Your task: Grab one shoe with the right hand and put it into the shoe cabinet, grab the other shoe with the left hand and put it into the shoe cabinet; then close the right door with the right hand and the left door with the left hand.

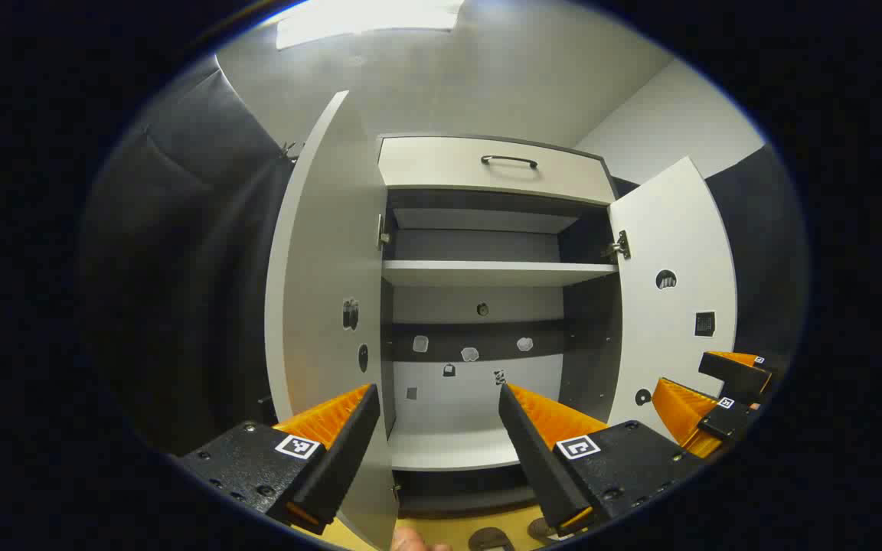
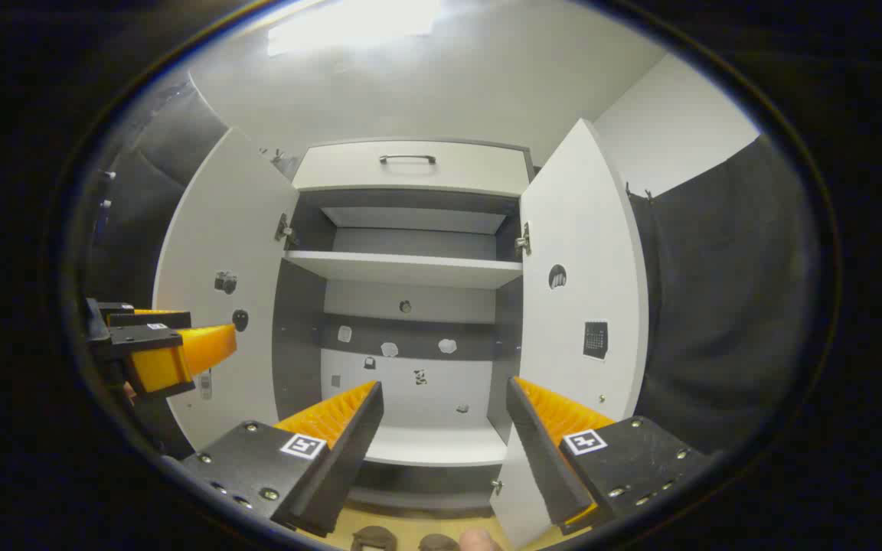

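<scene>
The shoe cabinet (image 1: pixel 487 306) is seen straight ahead with its left door (image 1: pixel 318 291) and right door (image 1: pixel 674 306) both swung wide. The left gripper (image 1: pixel 437 417) is held spread apart with nothing in it, and so is the right gripper (image 2: pixel 445 413). Both are held up in front of the cabinet. Dark shapes at the bottom edge, perhaps the shoes (image 2: pixel 372 537), are seen on the floor below.

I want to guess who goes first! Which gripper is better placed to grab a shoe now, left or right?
Probably right, though it's close. Both the left gripper and the right gripper are open and empty, facing the open shoe cabinet. Dark shapes, maybe the shoes, lie just below the right gripper, and the task starts with it.
</scene>
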